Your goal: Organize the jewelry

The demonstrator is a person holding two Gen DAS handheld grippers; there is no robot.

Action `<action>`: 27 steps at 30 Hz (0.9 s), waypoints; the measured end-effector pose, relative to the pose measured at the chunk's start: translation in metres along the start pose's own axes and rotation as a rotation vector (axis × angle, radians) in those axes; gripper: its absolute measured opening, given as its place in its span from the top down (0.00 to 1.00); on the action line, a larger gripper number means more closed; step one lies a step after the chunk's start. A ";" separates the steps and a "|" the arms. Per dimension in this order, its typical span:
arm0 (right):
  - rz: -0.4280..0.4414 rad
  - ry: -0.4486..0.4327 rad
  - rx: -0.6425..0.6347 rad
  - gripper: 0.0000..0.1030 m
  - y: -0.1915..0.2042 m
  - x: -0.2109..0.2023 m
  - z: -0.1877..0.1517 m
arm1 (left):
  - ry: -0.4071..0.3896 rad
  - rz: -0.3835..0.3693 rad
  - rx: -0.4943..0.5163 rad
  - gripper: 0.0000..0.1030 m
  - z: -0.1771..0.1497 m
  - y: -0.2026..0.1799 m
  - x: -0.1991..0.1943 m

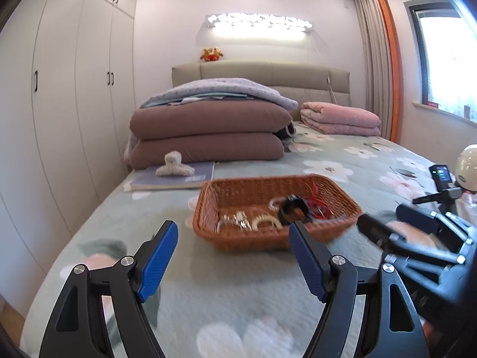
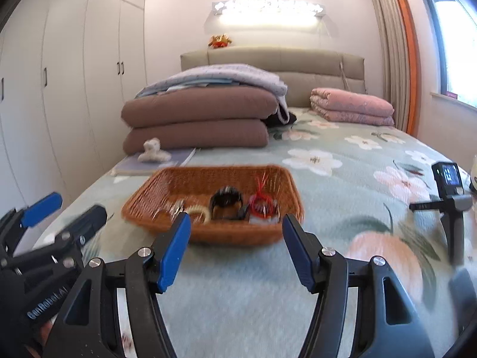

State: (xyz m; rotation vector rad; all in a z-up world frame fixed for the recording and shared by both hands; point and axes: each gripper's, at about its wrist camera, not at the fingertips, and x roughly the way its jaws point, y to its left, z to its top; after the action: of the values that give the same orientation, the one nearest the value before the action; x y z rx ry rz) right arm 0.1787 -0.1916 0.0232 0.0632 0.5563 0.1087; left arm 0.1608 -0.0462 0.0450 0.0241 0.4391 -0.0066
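A brown wicker basket sits on the flowered bedspread. It holds a black bracelet, a red string bracelet, a cream beaded piece and silver jewelry. My left gripper is open and empty, a short way in front of the basket. My right gripper is open and empty, just in front of the basket's near rim. The views are motion-blurred.
A white fluffy hair claw lies on a book behind the basket. Folded brown quilts and a pink quilt lie near the headboard. A small camera on a tripod stands at right. Wardrobes line the left wall.
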 end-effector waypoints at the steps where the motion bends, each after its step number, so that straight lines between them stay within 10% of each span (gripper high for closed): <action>1: 0.001 0.007 0.002 0.36 0.000 -0.007 -0.004 | 0.012 -0.006 -0.016 0.24 -0.004 0.002 -0.008; 27: 0.006 0.059 -0.021 0.36 0.010 -0.038 -0.059 | 0.124 0.040 0.024 0.24 -0.063 0.003 -0.017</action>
State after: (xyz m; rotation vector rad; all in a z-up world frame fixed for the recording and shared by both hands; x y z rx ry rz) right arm 0.1148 -0.1849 -0.0066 0.0410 0.6139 0.1226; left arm 0.1184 -0.0421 -0.0046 0.0576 0.5621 0.0294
